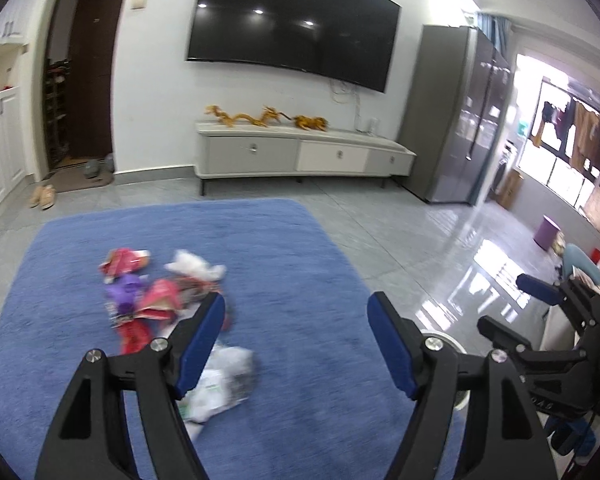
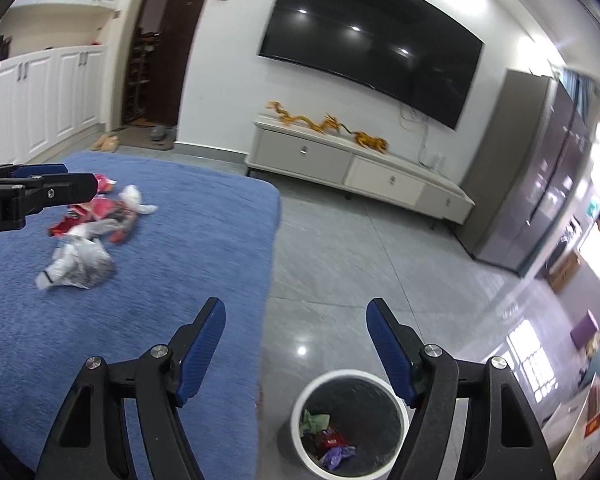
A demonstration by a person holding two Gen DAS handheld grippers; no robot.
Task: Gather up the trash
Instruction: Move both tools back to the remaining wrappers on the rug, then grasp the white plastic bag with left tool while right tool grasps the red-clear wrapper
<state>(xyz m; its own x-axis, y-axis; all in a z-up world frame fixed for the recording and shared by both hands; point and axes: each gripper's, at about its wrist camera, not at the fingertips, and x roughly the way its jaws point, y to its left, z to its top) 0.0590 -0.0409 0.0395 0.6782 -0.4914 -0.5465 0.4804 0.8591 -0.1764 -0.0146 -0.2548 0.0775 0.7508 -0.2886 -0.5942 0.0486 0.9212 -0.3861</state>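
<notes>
A pile of trash lies on the blue rug (image 1: 292, 256): red and pink wrappers (image 1: 160, 300), a purple wrapper (image 1: 126, 292), white crumpled paper (image 1: 194, 264) and a clear plastic bag (image 1: 224, 384). My left gripper (image 1: 296, 308) is open and empty, above the rug just right of the pile. My right gripper (image 2: 296, 312) is open and empty, above a white trash bin (image 2: 350, 424) holding several wrappers. In the right wrist view the pile (image 2: 100, 220) and plastic bag (image 2: 80, 262) lie far left. The right gripper also shows in the left wrist view (image 1: 512, 300).
A TV cabinet (image 1: 300, 152) stands against the far wall under a large TV (image 1: 296, 24). A grey fridge (image 1: 452, 120) is at the right. A purple stool (image 1: 546, 232) sits on the glossy tile floor. Slippers (image 1: 42, 196) lie by the door.
</notes>
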